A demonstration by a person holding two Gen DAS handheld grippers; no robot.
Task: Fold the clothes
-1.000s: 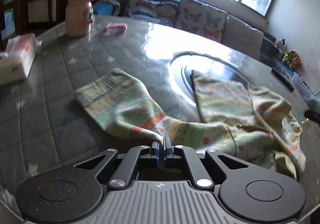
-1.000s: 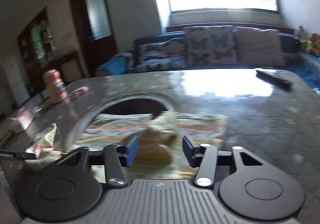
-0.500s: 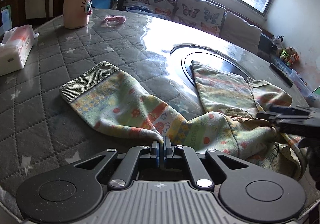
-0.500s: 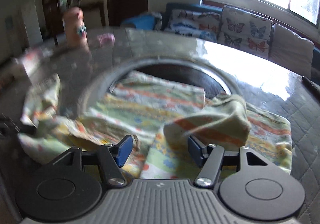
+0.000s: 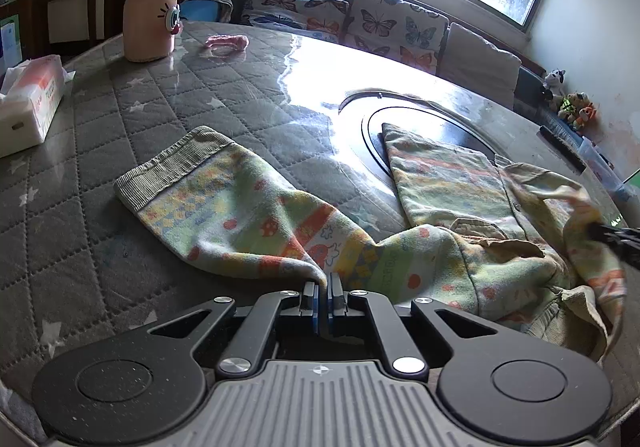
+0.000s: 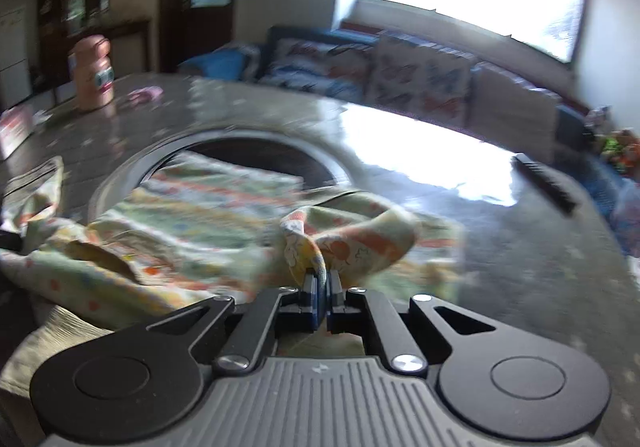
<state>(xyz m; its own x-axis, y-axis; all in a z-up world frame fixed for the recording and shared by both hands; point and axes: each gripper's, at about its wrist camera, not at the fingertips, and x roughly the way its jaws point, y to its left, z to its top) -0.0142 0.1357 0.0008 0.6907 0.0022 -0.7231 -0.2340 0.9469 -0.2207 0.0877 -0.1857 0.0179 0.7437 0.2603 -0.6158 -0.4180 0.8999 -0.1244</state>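
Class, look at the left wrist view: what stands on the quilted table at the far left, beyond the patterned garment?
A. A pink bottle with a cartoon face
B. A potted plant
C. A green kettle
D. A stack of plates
A: a pink bottle with a cartoon face stands upright on the table, beyond the patterned garment and near a small pink item.

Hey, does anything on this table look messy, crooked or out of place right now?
The patterned garment lies twisted and bunched instead of flat: one leg stretches left, the rest crumples at the right over the dark round inset. Nothing looks spilled or damaged.
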